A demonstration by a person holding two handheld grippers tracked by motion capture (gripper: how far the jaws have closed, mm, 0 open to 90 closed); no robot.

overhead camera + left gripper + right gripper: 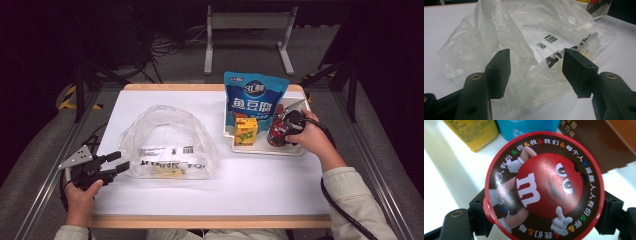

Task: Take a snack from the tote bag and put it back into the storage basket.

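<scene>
Right gripper (283, 131) clamped around red candy tub (544, 186); left gripper (120, 161) wide apart at plastic bag (167, 142)

The left claw (121, 160), held low in the person's left hand (81, 192), has its black jaws spread wide. The right claw (278, 134), gripped by the right hand (311, 136), has its jaws clamped, forearm angled inward.

My table (260, 187) has a white top with a wooden edge along the near and far sides. On its left half lies a crumpled clear plastic bag (170, 142) with black print and a barcode. On the right, toward the far edge, sits a white tray (265, 149), well apart from the bag.
</scene>
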